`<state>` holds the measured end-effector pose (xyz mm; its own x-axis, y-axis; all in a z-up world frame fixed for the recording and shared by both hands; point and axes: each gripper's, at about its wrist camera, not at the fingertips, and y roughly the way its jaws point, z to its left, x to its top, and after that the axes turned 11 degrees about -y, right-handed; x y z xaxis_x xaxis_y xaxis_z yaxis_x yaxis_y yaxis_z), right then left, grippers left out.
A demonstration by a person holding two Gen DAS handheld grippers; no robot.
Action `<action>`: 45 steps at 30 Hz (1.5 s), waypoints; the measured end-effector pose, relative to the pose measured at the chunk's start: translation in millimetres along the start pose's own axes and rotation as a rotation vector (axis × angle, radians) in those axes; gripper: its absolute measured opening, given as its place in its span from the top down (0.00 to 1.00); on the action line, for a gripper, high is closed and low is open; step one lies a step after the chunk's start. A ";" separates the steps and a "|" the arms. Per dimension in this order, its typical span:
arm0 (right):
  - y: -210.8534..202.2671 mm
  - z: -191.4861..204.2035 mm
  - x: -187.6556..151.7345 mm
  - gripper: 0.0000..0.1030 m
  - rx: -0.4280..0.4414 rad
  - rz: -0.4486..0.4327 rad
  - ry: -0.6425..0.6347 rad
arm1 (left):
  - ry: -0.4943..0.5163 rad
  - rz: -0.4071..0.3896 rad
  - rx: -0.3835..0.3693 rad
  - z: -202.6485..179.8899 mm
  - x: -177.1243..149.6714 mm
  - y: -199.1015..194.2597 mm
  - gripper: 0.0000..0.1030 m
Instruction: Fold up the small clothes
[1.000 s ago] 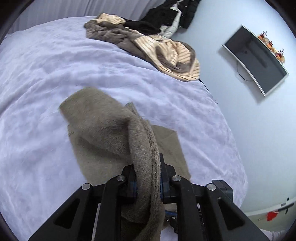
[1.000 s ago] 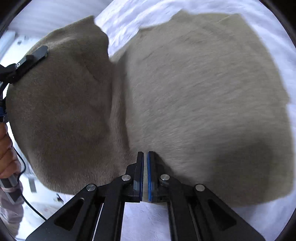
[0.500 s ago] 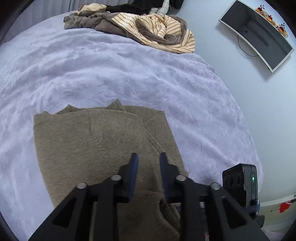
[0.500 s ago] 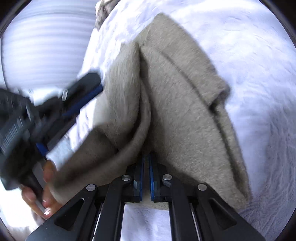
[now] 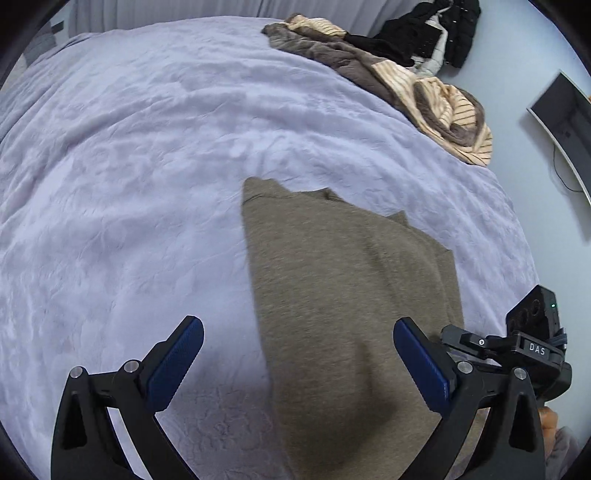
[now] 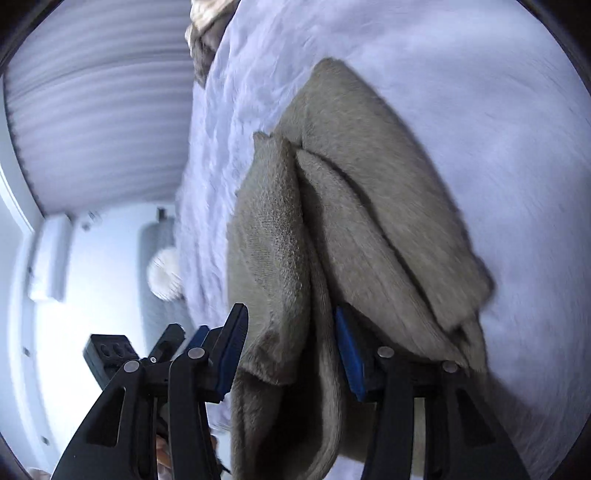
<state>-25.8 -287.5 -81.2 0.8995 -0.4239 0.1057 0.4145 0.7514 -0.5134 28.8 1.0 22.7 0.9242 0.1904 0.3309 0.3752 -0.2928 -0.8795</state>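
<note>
A taupe knitted garment [image 5: 351, 295] lies folded on the lavender bedspread [image 5: 147, 147]. My left gripper [image 5: 299, 343] hovers over its near left edge with the jaws opening wide; its blue pads [image 5: 177, 369] touch nothing. In the right wrist view the same garment [image 6: 369, 166] shows stacked layers, and a thick fold of it hangs loosely between the fingers of my right gripper [image 6: 291, 350]. That gripper's jaws are opening and its pads [image 6: 349, 354] no longer pinch the cloth.
A heap of striped beige and brown clothes [image 5: 424, 85] lies at the bed's far right edge, with black clothing [image 5: 424, 33] behind it. A dark screen [image 5: 565, 122] hangs on the wall right of the bed. Pleated curtains [image 6: 92, 110] stand beyond the bed.
The left jaws opened and let go of the garment, which dropped from a lifted fold to lying flat. The right jaws went from shut to partly open around the fold.
</note>
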 end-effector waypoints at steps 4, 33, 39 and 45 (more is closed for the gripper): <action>13.1 37.1 31.5 0.49 -0.107 0.079 -0.170 | -0.030 0.037 -0.009 19.2 -3.8 7.2 0.00; -82.8 32.7 3.8 0.77 -0.486 -0.024 -0.359 | 0.212 0.084 0.074 -23.0 -36.6 19.1 0.00; -93.6 65.8 -41.3 0.76 -0.496 0.037 -0.450 | 0.221 0.174 -0.019 -27.9 -62.5 13.4 0.00; -92.8 45.5 -64.6 0.88 -0.480 0.079 -0.383 | 0.180 0.251 -0.053 -26.8 -91.4 20.5 0.00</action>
<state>-116.0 -306.8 -1.6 0.9474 -0.0981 0.3046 0.3167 0.4244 -0.8483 -46.1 -47.5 -16.4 0.9844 -0.0614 0.1650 0.1324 -0.3595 -0.9237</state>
